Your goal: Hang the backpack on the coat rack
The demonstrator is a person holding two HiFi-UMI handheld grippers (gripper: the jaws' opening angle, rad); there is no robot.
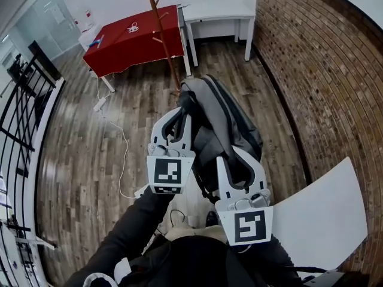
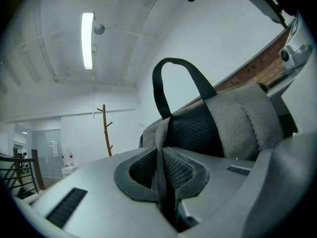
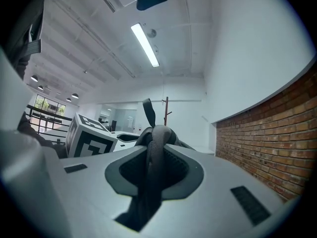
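A grey backpack (image 1: 222, 119) hangs between both grippers, above the wooden floor. My left gripper (image 1: 179, 117) is shut on a grey strap (image 2: 159, 145) near the bag's top, just below the black carry loop (image 2: 174, 68). On the bag's nearer side, my right gripper (image 1: 230, 159) is shut on a dark rolled strap (image 3: 154, 140). The wooden coat rack (image 1: 163, 36) stands a short way ahead of the bag. It also shows in the left gripper view as a coat rack (image 2: 105, 130) at left, and in the right gripper view as a coat rack (image 3: 167, 110) straight past the strap.
A red-covered table (image 1: 131, 40) and a white desk (image 1: 218, 14) stand behind the rack. A brick wall (image 1: 311, 70) runs along the right. A black railing (image 1: 24, 100) is at left. A power strip and cable (image 1: 100, 103) lie on the floor. A white tabletop (image 1: 326, 214) juts in at lower right.
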